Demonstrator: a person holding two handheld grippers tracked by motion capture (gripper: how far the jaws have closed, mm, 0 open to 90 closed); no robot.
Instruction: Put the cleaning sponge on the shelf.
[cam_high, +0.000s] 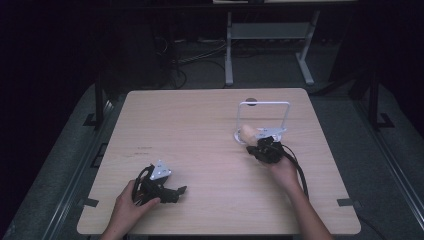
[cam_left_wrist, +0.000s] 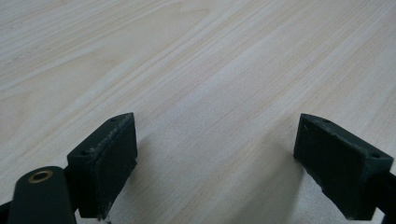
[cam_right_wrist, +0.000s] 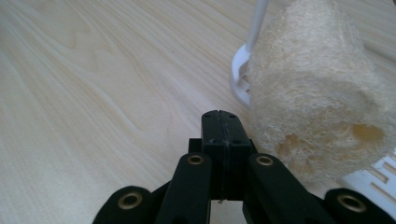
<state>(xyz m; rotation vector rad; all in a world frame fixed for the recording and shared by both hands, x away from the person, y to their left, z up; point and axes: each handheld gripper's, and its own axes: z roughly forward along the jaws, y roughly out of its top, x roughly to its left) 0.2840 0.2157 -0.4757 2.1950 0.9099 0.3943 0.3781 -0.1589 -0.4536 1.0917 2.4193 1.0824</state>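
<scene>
My right claw (cam_right_wrist: 219, 119) is fully closed, empty, just beside the loofah (cam_right_wrist: 317, 93). I reopen it before gripping; my left claw (cam_left_wrist: 215, 163) rests wide.

no readable text, labels or signs
</scene>
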